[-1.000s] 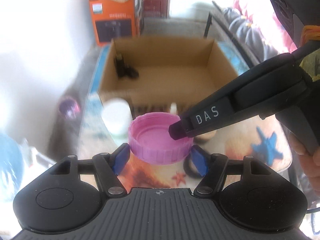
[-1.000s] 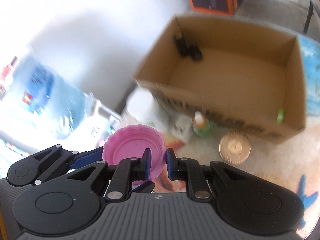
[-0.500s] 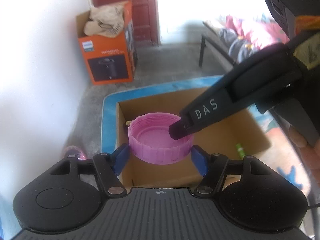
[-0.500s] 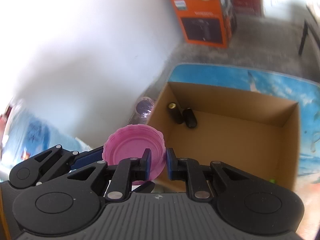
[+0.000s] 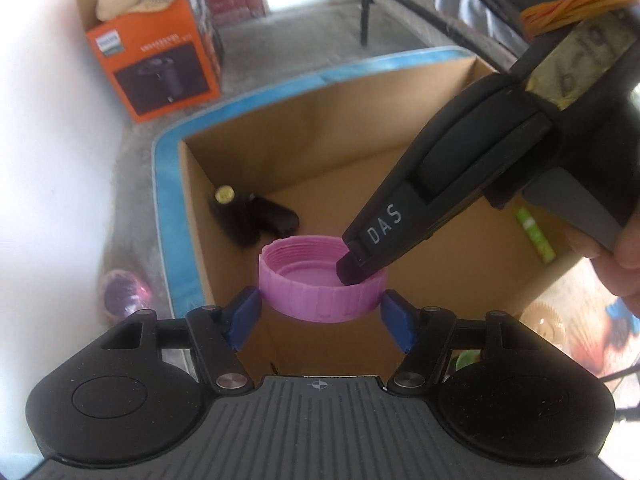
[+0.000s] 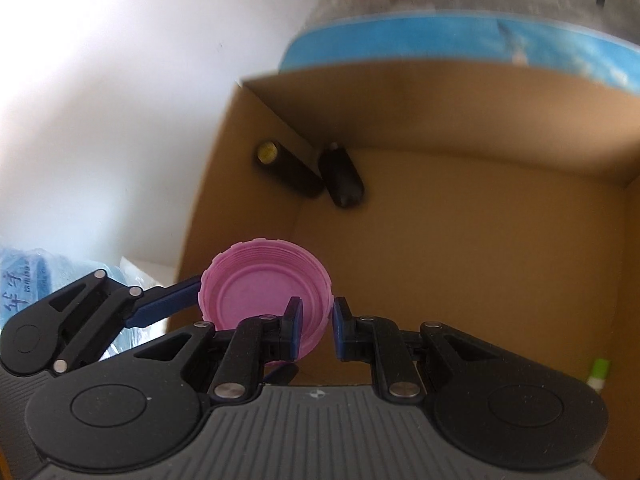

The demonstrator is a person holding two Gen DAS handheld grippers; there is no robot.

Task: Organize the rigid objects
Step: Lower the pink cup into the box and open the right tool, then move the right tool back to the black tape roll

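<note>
A pink cap (image 5: 322, 286), hollow side up, is being held over the open cardboard box (image 5: 400, 184), near the box's left wall and its near edge. It is being gripped from two sides. The left gripper (image 5: 320, 314) is being kept with its blue pads (image 5: 244, 316) spread to the cap's full width, one against each side of the ribbed skirt. The right gripper (image 6: 314, 326) is being kept nearly pressed together, with only the cap's rim pinched between its pads: one finger is sitting inside the hollow, the other outside the wall.

Inside the box, two dark cylindrical items (image 6: 316, 174) are lying side by side in the far left corner, one with a yellowish end. A small green item (image 5: 534, 236) is lying by the right wall. The box is resting on a blue-edged mat (image 6: 440, 40). An orange carton (image 5: 156, 60) is standing on the floor beyond it.
</note>
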